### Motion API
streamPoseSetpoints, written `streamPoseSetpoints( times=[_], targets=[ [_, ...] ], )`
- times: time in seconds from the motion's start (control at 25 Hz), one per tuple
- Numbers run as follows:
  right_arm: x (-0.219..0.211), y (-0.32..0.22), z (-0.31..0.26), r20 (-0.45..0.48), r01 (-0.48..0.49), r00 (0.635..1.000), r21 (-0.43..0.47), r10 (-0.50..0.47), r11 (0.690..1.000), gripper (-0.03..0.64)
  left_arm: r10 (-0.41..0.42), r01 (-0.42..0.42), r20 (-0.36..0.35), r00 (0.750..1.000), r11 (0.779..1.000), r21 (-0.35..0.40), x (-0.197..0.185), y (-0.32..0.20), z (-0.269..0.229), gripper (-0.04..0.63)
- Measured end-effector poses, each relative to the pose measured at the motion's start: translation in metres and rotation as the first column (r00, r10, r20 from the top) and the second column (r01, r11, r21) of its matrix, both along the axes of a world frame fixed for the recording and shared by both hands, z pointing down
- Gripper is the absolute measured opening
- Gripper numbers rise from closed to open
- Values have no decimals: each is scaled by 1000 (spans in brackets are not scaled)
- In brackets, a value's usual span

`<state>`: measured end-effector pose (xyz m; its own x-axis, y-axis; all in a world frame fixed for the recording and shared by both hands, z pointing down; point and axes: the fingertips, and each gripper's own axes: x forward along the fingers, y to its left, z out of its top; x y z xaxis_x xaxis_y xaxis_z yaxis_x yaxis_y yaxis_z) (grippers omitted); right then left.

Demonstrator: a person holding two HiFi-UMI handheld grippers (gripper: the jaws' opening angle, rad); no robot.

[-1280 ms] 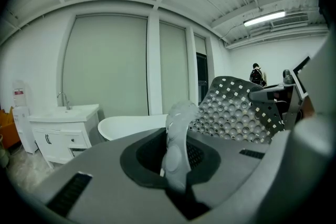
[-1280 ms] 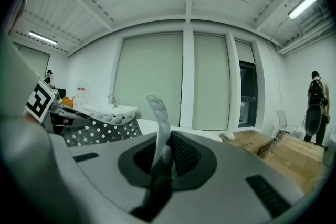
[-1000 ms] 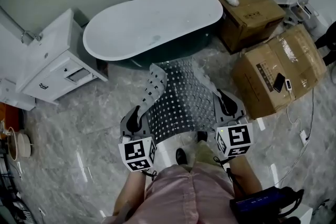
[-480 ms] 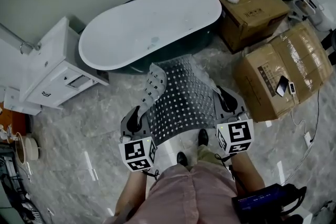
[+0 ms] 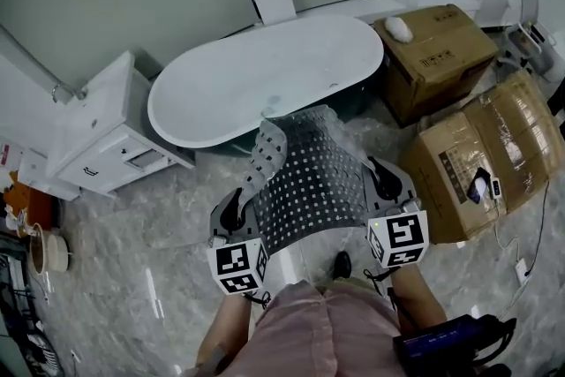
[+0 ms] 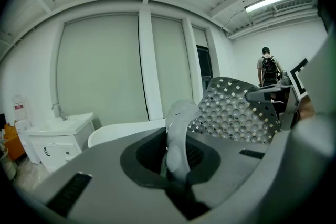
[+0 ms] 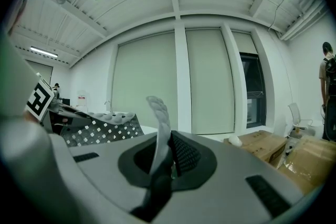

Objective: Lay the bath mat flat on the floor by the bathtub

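My left tongs [image 5: 232,209] and right tongs [image 5: 386,183] each pinch shut on a near corner of the bath mat [image 5: 311,177], held above the floor [image 5: 132,234] by the bathtub [image 5: 265,75]; I judge it light, floppy rubber, so corner grips suit

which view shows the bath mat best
The head view: nearly the whole bath mat shows, held up between the left tool and right tool, near the bathtub. The left gripper view shows a pinched edge and part of the perforated sheet; the right gripper view, mostly a pinched edge.
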<state>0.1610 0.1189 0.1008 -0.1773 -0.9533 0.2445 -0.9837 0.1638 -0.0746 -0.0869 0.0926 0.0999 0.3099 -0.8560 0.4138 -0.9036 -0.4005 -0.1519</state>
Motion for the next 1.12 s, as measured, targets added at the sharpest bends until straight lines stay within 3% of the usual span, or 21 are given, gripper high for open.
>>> streamPoseSetpoints(
  times=[0.44,0.76,1.12],
  targets=[
    [3,-43,1,-3,47,999,12,-47,999,26,-91,91,-14,996,996,12,-13,-22,1,41],
    [-28,-76,16,-15,80,997,-36,-80,996,26,-144,143,-27,989,989,-38,-52,-45,20,41],
    [-62,-109,5,-52,94,994,-25,-95,995,26,-165,163,-68,984,986,-29,-88,-79,21,41]
  ],
)
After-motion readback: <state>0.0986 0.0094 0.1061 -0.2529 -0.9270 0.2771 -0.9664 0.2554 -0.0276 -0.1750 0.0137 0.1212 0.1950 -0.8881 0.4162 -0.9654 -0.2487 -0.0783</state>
